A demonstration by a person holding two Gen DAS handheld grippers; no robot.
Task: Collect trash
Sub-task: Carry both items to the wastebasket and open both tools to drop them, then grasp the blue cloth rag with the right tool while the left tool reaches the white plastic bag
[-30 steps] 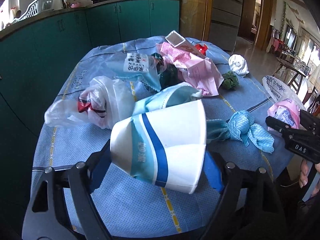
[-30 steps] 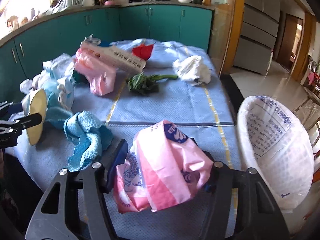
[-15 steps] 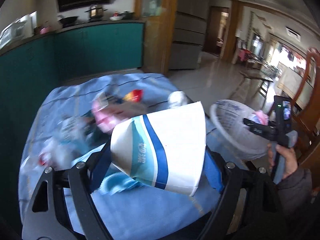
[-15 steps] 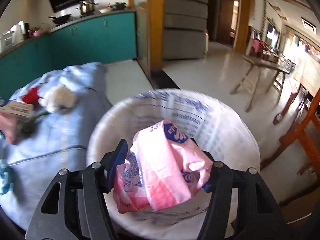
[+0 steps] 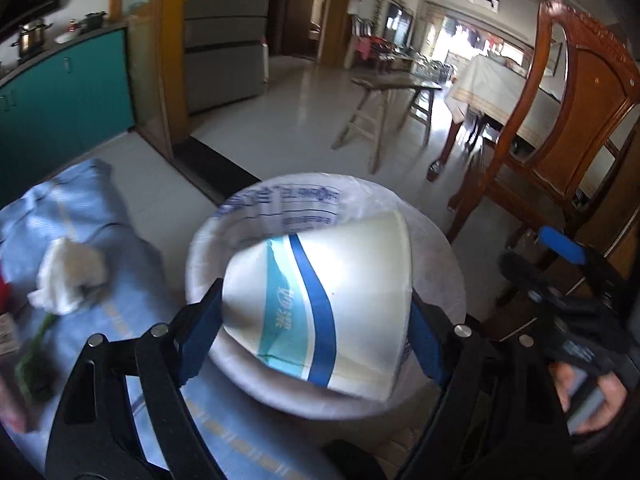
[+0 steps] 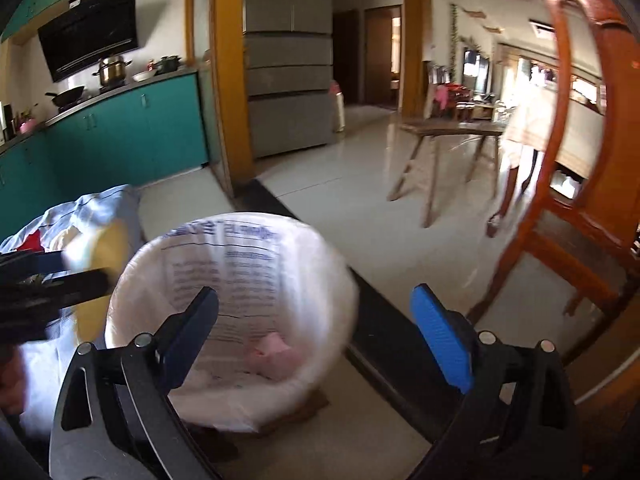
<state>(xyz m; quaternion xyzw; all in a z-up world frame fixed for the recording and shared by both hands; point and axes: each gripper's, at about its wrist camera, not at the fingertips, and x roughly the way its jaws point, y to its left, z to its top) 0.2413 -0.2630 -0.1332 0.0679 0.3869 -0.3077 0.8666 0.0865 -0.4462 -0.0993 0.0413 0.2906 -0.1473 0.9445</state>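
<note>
My left gripper (image 5: 316,332) is shut on a crushed white paper cup (image 5: 320,300) with blue stripes and holds it over the open mouth of the white-lined trash bin (image 5: 224,220). My right gripper (image 6: 316,332) is open and empty, above and to the right of the bin (image 6: 248,256). The pink plastic bag (image 6: 272,350) lies inside the bin. The right gripper also shows at the right edge of the left wrist view (image 5: 568,280), and the left gripper with the cup at the left edge of the right wrist view (image 6: 48,280).
The blue-covered table (image 5: 120,320) sits left of the bin with a crumpled white tissue (image 5: 72,276) and green scraps (image 5: 36,364). A wooden chair (image 5: 560,120) stands right of the bin. Teal cabinets (image 6: 120,136) and tiled floor lie beyond.
My right gripper opened and the pink bag dropped into the bin. My left gripper swung right with the cup, from over the table to over the bin.
</note>
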